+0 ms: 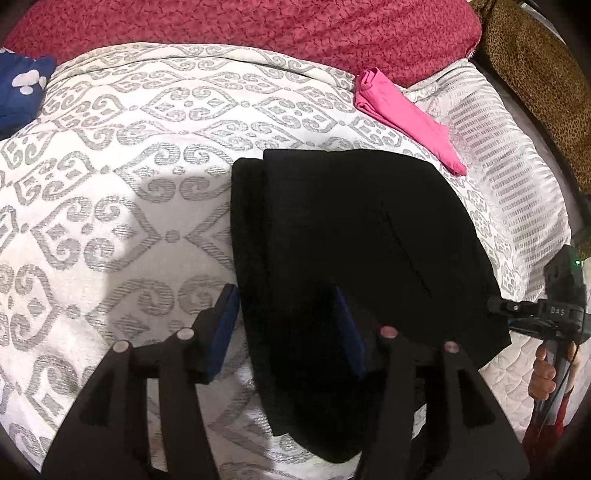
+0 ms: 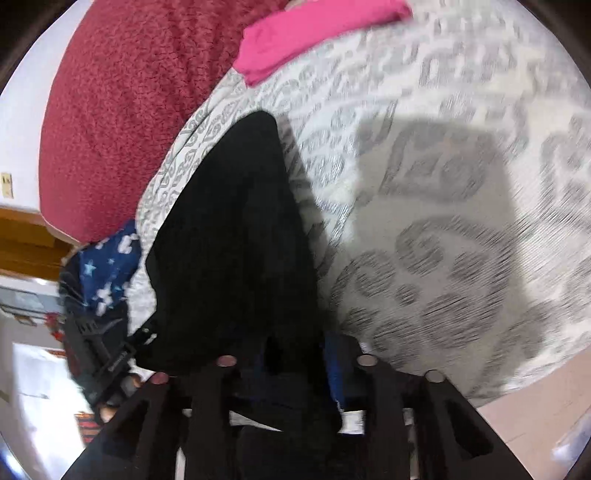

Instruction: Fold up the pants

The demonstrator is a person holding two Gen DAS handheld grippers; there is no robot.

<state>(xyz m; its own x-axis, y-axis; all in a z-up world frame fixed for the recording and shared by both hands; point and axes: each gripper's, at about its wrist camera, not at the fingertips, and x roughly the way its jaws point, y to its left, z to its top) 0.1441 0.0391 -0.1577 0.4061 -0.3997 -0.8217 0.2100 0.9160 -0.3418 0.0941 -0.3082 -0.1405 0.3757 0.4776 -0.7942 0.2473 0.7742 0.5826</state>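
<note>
Left wrist view: the left gripper (image 1: pixel 288 325) stands wide, its pads astride the near left edge of the folded black pants (image 1: pixel 354 229), which lie ahead on the bed (image 1: pixel 110 184).

Right wrist view: the right gripper (image 2: pixel 295 354) pinches the pants' (image 2: pixel 229 236) near edge.

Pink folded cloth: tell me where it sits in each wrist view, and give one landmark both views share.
Left wrist view: the pink folded cloth lies upper right on the patterned bedspread, beyond the black pants.
Right wrist view: the cloth is at the top centre, cut by the frame edge, past the pants.
Shared landmark: the red blanket bordering the bedspread.
</note>
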